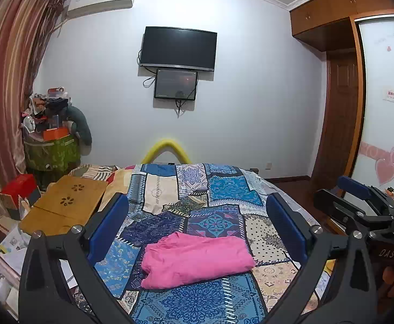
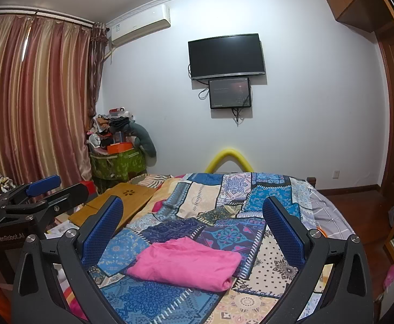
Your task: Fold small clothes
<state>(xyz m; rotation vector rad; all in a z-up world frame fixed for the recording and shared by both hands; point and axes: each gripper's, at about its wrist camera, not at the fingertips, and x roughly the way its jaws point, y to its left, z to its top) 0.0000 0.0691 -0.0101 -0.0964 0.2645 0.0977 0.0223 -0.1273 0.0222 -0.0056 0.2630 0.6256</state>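
A folded pink garment (image 2: pixel 186 263) lies on the patchwork bedspread (image 2: pixel 224 202), framed between the right gripper's (image 2: pixel 192 232) wide-apart blue fingers (image 2: pixel 102 226), touching neither.

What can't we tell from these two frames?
- Pink garment: its type and how many folds it has; only a compact folded bundle shows in both views.
- Small screen under the TV: text too small and dim to read.
- Near edge of the patchwork bedspread: cut off by the frame bottom and the left hand-held gripper.
- Right hand-held gripper: open and empty; the person holding it is out of frame.
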